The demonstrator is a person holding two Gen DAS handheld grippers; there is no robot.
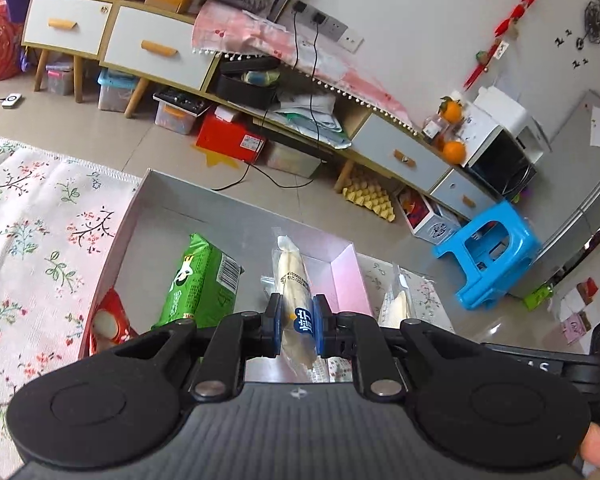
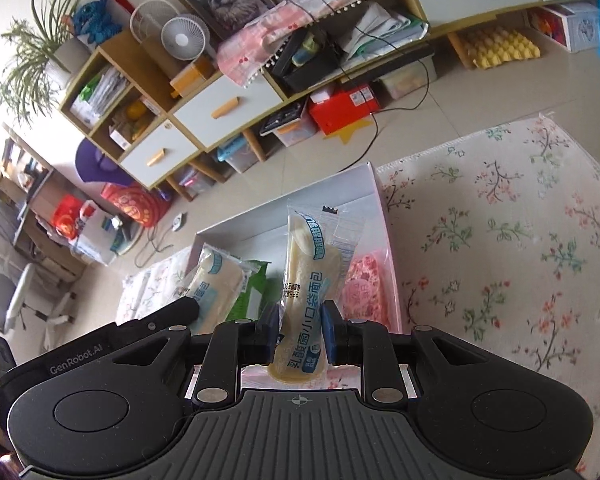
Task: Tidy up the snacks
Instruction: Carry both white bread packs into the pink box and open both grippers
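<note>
L gripper [image 1: 297,322] and R gripper [image 2: 300,330] each clamp a bread pack [image 1: 294,300] [image 2: 306,288] above white box [image 1: 236,216], green pack [image 1: 198,280] inside

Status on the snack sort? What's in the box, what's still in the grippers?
Done: green pack and red pack lie in the box. In hand: left gripper is shut on one bread pack, right gripper on another bread pack, both over the box. Left: set both down.
</note>
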